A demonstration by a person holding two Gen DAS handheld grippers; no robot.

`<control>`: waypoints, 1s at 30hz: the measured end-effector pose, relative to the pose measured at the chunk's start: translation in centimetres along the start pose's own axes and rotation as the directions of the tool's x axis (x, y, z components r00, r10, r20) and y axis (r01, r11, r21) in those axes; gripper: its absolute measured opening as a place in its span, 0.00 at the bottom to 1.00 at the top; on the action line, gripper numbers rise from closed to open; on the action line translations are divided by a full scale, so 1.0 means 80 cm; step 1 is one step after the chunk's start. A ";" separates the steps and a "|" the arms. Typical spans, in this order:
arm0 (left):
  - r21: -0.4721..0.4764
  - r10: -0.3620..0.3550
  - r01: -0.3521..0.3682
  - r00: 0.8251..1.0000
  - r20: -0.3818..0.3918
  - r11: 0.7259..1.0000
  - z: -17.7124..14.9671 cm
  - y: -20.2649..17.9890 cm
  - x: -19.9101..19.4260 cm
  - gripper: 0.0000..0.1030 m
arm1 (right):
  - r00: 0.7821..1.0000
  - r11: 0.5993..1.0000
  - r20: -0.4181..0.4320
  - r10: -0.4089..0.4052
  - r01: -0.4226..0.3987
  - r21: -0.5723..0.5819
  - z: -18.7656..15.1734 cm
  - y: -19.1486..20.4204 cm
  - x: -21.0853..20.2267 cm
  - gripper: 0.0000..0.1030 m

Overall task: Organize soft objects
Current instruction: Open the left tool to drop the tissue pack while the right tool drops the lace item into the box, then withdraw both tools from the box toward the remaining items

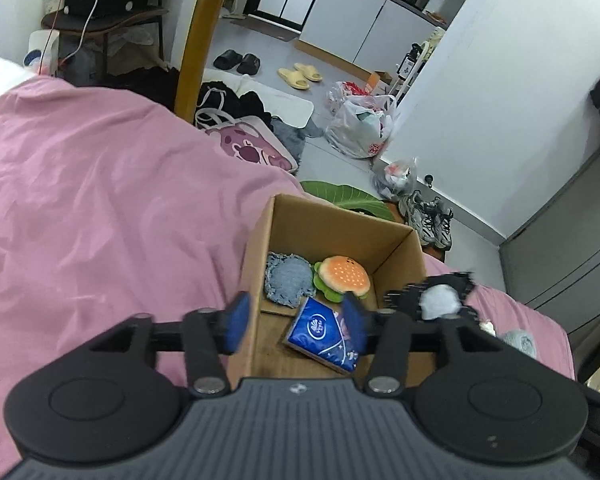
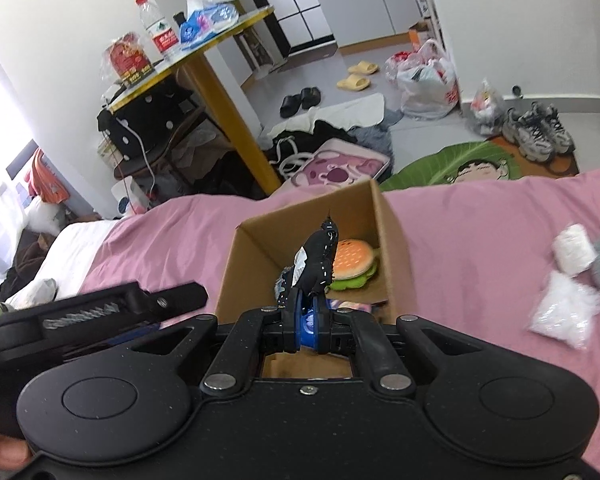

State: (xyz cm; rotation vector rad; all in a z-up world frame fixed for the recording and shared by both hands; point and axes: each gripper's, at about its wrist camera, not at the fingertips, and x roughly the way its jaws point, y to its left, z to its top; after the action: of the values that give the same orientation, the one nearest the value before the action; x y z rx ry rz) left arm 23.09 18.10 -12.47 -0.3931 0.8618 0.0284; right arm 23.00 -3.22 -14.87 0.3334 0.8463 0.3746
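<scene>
On the pink bedsheet (image 1: 80, 200), the left gripper (image 1: 296, 322) hangs released over the brown cardboard box (image 1: 332, 220), whose floor holds a blue tissue packet (image 1: 320, 334) at six o'clock, a denim patch (image 1: 288, 282) at ten and a plush hamburger (image 1: 342, 276) at centre. The right gripper (image 2: 307, 322) is clenched on a black sequinned fabric piece (image 2: 318, 260) above the box's near edge.

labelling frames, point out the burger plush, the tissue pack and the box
burger plush (image 1: 344, 274), left wrist view, on its orange bun top
tissue pack (image 1: 320, 332), left wrist view, on its blue wrapper
box (image 1: 332, 216), left wrist view, on its far inner wall
</scene>
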 end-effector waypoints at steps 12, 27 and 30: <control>-0.047 0.057 -0.055 0.998 0.039 0.997 0.010 0.027 -0.016 0.76 | 0.990 0.996 -0.108 0.089 -0.090 0.002 -0.010 0.018 0.022 0.48; 0.014 0.094 -0.094 0.996 0.008 0.996 0.001 0.001 -0.035 0.77 | 0.999 1.000 -0.028 0.024 -0.024 0.019 -0.010 -0.016 -0.046 0.54; 0.024 0.077 -0.077 0.997 0.016 0.997 -0.001 -0.009 -0.043 0.85 | 1.000 1.000 -0.016 0.012 -0.011 0.020 -0.011 -0.021 -0.054 0.54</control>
State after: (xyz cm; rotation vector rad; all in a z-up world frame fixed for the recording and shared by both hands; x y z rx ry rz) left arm 20.92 17.85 -9.72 -0.3356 0.8616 0.0919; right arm 19.97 -6.50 -13.29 0.3542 0.8647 0.3803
